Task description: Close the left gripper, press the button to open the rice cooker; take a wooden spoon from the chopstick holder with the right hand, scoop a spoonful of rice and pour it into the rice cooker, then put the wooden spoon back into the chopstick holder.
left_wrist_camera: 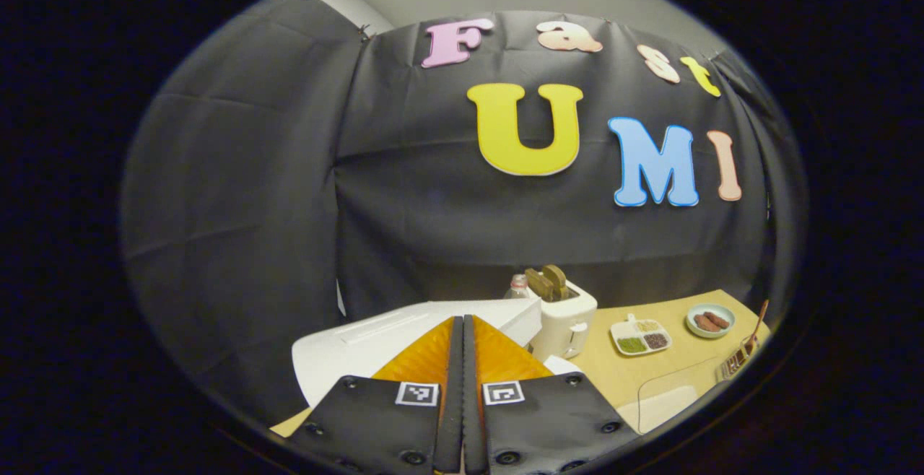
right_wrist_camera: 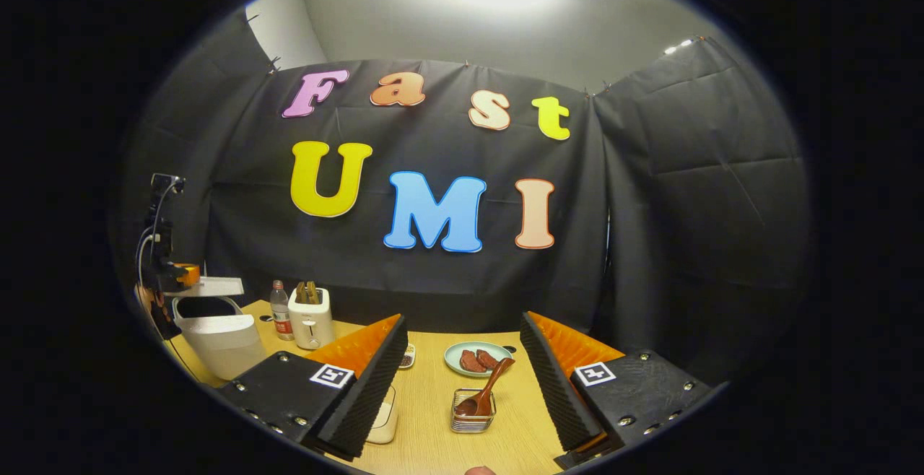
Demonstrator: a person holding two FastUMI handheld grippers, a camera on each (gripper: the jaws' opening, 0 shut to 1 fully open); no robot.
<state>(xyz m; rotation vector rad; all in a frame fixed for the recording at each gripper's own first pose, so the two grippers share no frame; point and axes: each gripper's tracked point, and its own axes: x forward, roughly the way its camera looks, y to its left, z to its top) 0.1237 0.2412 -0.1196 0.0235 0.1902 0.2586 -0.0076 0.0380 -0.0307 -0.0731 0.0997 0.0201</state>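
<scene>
My left gripper (left_wrist_camera: 463,325) is shut with nothing between its fingers, tips just above the raised white lid (left_wrist_camera: 375,345) of the rice cooker. In the right gripper view the rice cooker (right_wrist_camera: 220,341) stands at the table's left end, lid (right_wrist_camera: 206,286) lifted off the pot, with the left gripper (right_wrist_camera: 189,273) at the lid. My right gripper (right_wrist_camera: 463,320) is open and holds nothing. The wooden spoon (right_wrist_camera: 491,387) leans in the wire chopstick holder (right_wrist_camera: 473,417) on the table below and between its fingers. A clear rice container (right_wrist_camera: 382,414) sits half hidden behind the left finger.
A white toaster (right_wrist_camera: 310,320) and a bottle (right_wrist_camera: 280,310) stand behind the cooker. A plate of sausages (right_wrist_camera: 476,359) lies beyond the holder. The left gripper view also shows a divided dish (left_wrist_camera: 640,336), the toaster (left_wrist_camera: 567,316) and the holder with the spoon (left_wrist_camera: 738,363) at far right.
</scene>
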